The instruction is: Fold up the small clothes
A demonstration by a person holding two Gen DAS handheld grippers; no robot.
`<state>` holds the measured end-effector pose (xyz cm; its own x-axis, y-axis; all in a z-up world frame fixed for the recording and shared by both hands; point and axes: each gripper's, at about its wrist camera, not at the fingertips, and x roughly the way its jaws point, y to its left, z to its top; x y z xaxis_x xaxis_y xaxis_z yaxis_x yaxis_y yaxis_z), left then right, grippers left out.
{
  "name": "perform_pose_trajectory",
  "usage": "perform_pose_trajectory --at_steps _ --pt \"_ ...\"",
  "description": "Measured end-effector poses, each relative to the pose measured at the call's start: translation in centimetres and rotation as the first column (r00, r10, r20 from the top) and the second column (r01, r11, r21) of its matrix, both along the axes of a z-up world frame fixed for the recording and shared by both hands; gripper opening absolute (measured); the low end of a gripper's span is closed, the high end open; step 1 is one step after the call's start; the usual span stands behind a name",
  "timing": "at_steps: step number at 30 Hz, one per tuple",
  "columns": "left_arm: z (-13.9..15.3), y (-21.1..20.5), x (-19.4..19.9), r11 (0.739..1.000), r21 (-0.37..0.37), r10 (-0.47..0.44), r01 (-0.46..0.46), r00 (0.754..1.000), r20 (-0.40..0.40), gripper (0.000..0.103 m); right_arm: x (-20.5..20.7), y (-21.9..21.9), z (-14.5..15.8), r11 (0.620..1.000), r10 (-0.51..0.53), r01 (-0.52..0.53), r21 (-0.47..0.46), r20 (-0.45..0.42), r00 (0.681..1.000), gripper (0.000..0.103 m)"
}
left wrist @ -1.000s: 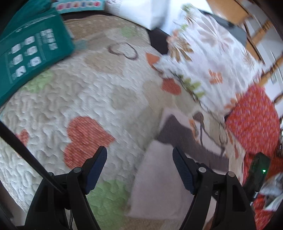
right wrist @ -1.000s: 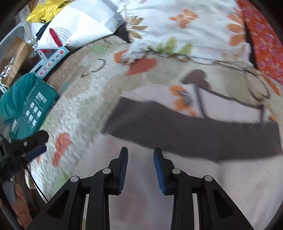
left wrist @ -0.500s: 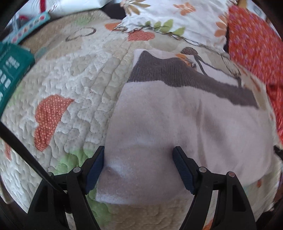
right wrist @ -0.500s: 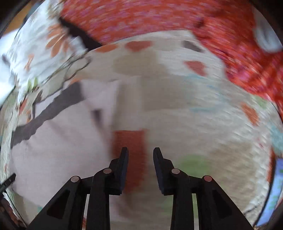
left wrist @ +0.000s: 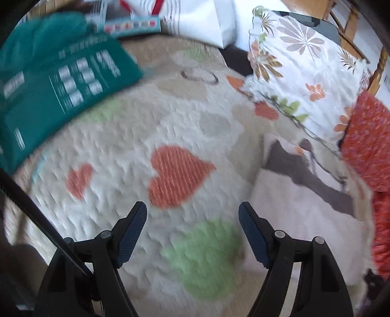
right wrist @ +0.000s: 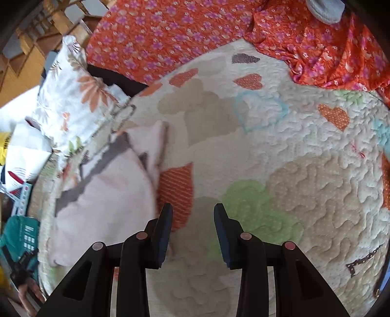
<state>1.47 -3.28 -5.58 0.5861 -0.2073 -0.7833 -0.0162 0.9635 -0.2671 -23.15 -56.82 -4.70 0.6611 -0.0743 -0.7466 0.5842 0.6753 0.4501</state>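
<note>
A pale pink garment with a dark grey band [left wrist: 299,202] lies flat on the quilted bedspread [left wrist: 136,151], at the right of the left wrist view. My left gripper [left wrist: 192,219] hangs open over bare quilt to the garment's left, nothing between its fingers. In the right wrist view the same garment [right wrist: 107,195] lies at the left, one corner turned up. My right gripper [right wrist: 192,219] hovers over the quilt [right wrist: 292,151] just right of the garment's edge; its jaws are opening and hold nothing.
A teal package [left wrist: 56,97] and white bags [left wrist: 202,19] sit at the quilt's far left. A floral pillow [left wrist: 299,73] and an orange flowered cloth [right wrist: 195,31] border the far side. A wooden chair [right wrist: 36,48] stands beyond the bed.
My left gripper swung left off the garment onto bare quilt. My right gripper moved from above the garment to the quilt at its right edge and its jaws widened.
</note>
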Motion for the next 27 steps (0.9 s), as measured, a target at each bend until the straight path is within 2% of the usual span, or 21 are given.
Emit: perform_pose_trajectory --at_steps 4,6,7,8,10,11,13,15,16,17,18,20,22,24,27 --pt "-3.4 -2.7 -0.8 0.986 -0.123 -0.132 0.115 0.982 -0.135 0.077 0.1 1.3 0.7 0.999 0.033 -0.034 0.023 0.034 0.999 0.043" --pt "-4.0 -4.4 -1.4 0.99 -0.063 -0.131 0.125 0.985 -0.114 0.083 0.2 2.0 1.0 0.998 0.056 -0.056 0.014 0.042 0.998 0.044" --pt "-4.1 -5.7 -1.5 0.99 -0.01 -0.143 0.142 0.985 -0.097 0.083 0.3 2.3 1.2 0.998 0.065 -0.066 0.012 0.042 0.997 0.044" --pt "-4.0 -6.4 -1.4 0.988 0.011 -0.155 0.157 0.984 -0.089 0.083 0.4 2.4 1.3 0.997 0.072 -0.073 0.014 0.048 0.996 0.044" --pt "-3.9 -7.6 -1.1 0.981 0.034 -0.188 0.19 0.98 -0.059 0.04 0.5 2.7 1.4 0.997 0.082 -0.082 -0.009 0.05 0.995 0.044" --pt "-3.8 -8.4 -0.8 0.972 0.092 -0.211 0.217 0.975 -0.063 0.005 0.6 2.7 1.4 0.997 0.08 -0.079 -0.023 0.038 0.996 0.044" --pt "-3.4 -8.4 -0.4 0.967 0.138 -0.209 0.216 0.976 -0.058 0.005 0.6 2.7 1.1 0.997 0.077 -0.076 -0.023 0.026 0.997 0.044" --pt "-2.5 -7.4 0.2 0.97 0.202 -0.135 0.136 0.991 -0.019 0.001 0.6 2.4 0.7 0.997 0.077 -0.077 -0.006 0.025 0.997 0.044" --pt "-1.9 -6.6 0.5 0.965 0.252 -0.077 0.072 0.997 0.01 0.001 0.6 2.4 0.7 0.997 0.075 -0.075 -0.004 0.025 0.997 0.044" --pt "-1.4 -5.9 0.8 0.965 0.261 -0.04 0.032 0.999 0.026 0.001 0.6 2.4 0.6 0.997 0.074 -0.075 -0.001 0.028 0.997 0.044" --pt "-0.9 -4.9 1.0 0.972 0.234 -0.011 0.005 1.0 0.024 0.001 0.7 2.4 0.7 0.997 0.075 -0.075 0.002 0.032 0.997 0.044" --pt "-0.3 -2.7 1.0 0.994 0.11 0.021 -0.022 1.0 0.005 0.004 0.9 2.5 0.7 0.997 0.081 -0.081 0.004 0.038 0.996 0.044" --pt "-0.3 -1.3 0.6 0.999 -0.039 0.006 -0.007 0.999 -0.033 0.013 1.1 2.8 0.7 0.996 0.091 -0.091 0.001 0.039 0.995 0.044" --pt "-0.6 -0.9 -0.4 0.985 -0.172 -0.037 0.024 0.997 -0.071 0.038 1.3 3.0 0.8 0.995 0.1 -0.1 -0.008 0.036 0.994 0.044" --pt "-1.6 -2.0 -2.3 0.947 -0.313 -0.105 0.069 0.989 -0.101 0.055 1.6 3.4 0.7 0.994 0.111 -0.11 -0.029 0.027 0.993 0.044"
